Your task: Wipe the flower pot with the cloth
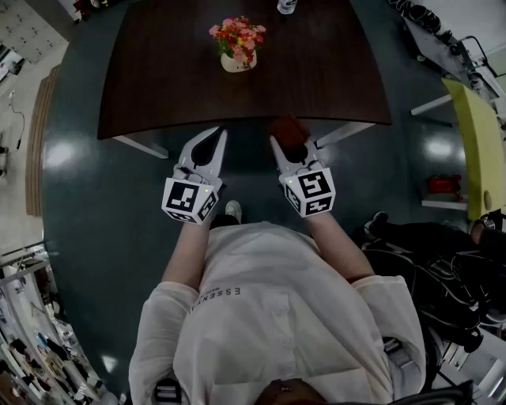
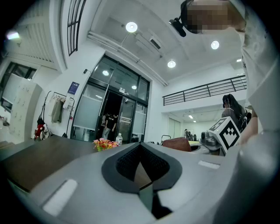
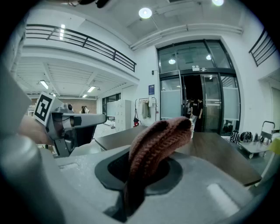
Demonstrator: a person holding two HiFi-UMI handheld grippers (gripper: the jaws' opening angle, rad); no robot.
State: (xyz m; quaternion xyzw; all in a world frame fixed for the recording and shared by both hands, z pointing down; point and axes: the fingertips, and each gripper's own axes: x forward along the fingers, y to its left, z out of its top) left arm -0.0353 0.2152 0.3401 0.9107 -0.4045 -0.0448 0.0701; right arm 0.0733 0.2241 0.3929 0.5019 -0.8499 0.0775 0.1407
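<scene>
1. Shirt [image 1: 269, 316]: white, soft woven cloth, worn by the person. Spaced capital print across the back begins "ESSEN"; the rest is too small to read.

2. Left gripper [image 1: 217, 134]: smooth grey moulded body with black ribbed pads and a white cube of black square markers at the rear. Jaws together, nothing between them. Held level over the floor, short of the table's near edge.

3. Right gripper [image 1: 286, 147]: same build and same kind of marker cube. Jaws clamped on the cloth, and tilted a little downward at the table's near edge.

4. Cloth [image 3: 154, 142]: reddish-brown, thick ribbed knit. It is folded into a rounded hump that stands up out of the right gripper's pads.

5. Floor [image 1: 95, 198]: dark blue-grey, glossy, with lamp reflections.

6. Table [image 1: 158, 71]: dark brown top, flat and matte, on pale legs.

7. Flower pot [image 1: 236, 65]: small, round, cream, smooth. It stands upright towards the far middle of the table, well apart from both grippers.

8. Flowers [image 1: 237, 35]: pink, red and yellow bunch filling the flower pot.

9. Bottle [image 1: 286, 6]: clear, at the table's far edge. Its label is unreadable.

10. Chair [image 1: 482, 150]: yellow-green shell, right of the table.
</scene>
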